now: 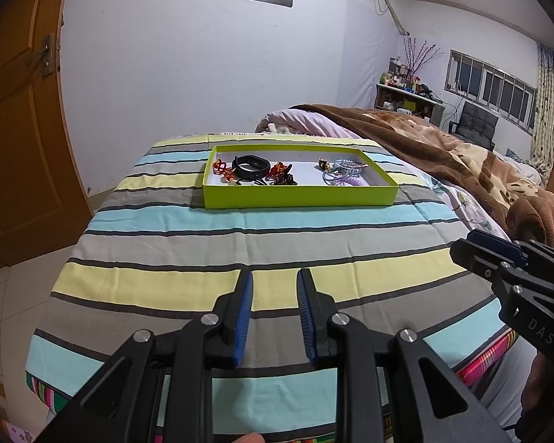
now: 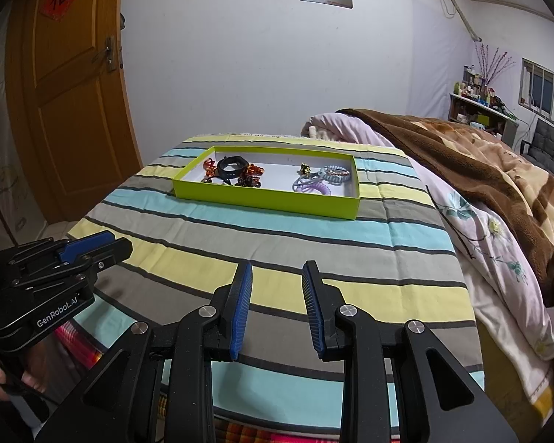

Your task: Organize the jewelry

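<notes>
Jewelry [image 1: 273, 173] sits piled in the green tray [image 1: 299, 195] on the striped bedspread [image 1: 203, 254]; left gripper [image 1: 275, 284] and right gripper [image 2: 277, 275] both gape empty

Your green tray [image 1: 299, 196] hides the near parts of the jewelry behind its front wall. The dark tangle [image 1: 282, 179] beside the black band [image 1: 251, 167] is too small to name. Your right hand-held gripper [image 1: 472, 247] is cut off by the frame's right edge.
</notes>
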